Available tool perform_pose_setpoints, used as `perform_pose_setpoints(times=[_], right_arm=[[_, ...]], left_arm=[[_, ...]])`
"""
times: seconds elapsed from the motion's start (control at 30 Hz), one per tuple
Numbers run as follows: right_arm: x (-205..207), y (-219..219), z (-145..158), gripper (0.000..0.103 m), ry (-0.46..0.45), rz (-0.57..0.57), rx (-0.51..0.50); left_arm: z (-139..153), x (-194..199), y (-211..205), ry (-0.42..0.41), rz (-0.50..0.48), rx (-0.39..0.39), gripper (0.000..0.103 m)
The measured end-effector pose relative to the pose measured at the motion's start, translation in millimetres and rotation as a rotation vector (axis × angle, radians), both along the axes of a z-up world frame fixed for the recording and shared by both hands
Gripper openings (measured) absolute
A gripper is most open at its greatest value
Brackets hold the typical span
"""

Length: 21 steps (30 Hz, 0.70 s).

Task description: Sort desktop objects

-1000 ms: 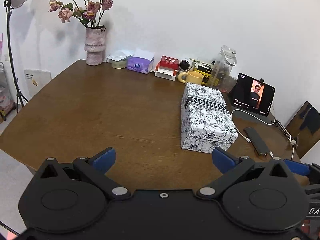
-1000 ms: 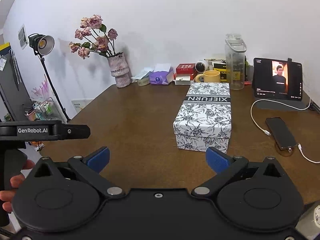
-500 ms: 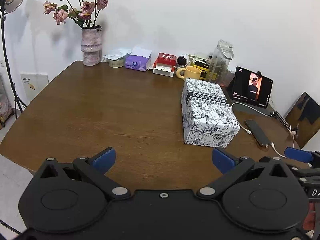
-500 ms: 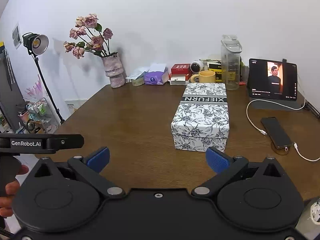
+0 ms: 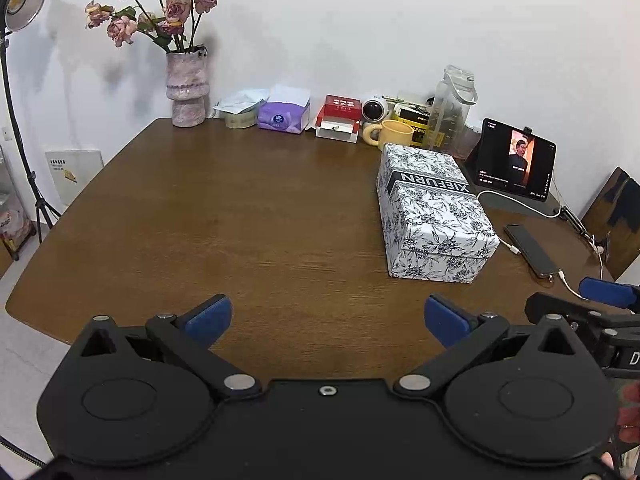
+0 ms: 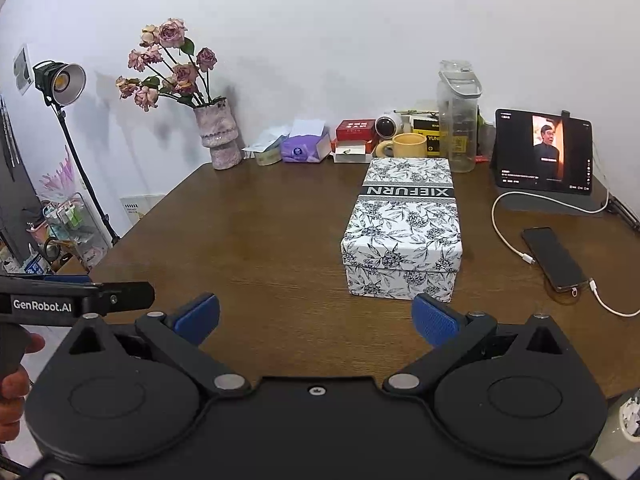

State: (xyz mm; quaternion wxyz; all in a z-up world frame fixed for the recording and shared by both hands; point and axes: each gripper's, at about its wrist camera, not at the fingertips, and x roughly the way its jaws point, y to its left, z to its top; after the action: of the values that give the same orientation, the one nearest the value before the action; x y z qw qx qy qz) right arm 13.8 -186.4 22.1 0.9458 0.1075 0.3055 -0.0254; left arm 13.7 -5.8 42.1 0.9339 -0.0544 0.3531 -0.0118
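A floral black-and-white box [image 5: 432, 210] [image 6: 404, 226] lies on the brown wooden table [image 5: 248, 216] [image 6: 248, 248], right of centre. Along the back wall stand a yellow mug [image 5: 394, 135] [image 6: 408, 145], a purple tissue pack [image 5: 283, 115] [image 6: 304, 148], a red-and-white box [image 5: 339, 118] [image 6: 354, 136], a small white camera [image 5: 375, 109] [image 6: 386, 126] and a clear bottle [image 5: 454, 110] [image 6: 458, 120]. My left gripper [image 5: 326, 320] hovers open over the near table edge, empty. My right gripper [image 6: 316, 316] is open too, just short of the floral box.
A vase of pink roses [image 5: 186, 88] [image 6: 218, 136] stands at the back left. A lit tablet [image 5: 514, 160] [image 6: 544, 150] leans at the right, with a phone [image 5: 530, 250] [image 6: 554, 258] on a white cable. A lamp on a stand [image 6: 60, 84] is beside the table.
Both grippers have drawn back slightly and shifted view; the table items stay where they were. The fingers of both remain spread wide.
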Motion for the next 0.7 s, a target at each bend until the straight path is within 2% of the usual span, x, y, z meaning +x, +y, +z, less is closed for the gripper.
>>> perform_pose_setpoints(times=[0.7], right_arm=[[6, 8, -4, 0.103, 0.026, 0.013, -0.009]], left_arm=[[-7, 0, 12, 0.012, 0.003, -0.004, 0.103]])
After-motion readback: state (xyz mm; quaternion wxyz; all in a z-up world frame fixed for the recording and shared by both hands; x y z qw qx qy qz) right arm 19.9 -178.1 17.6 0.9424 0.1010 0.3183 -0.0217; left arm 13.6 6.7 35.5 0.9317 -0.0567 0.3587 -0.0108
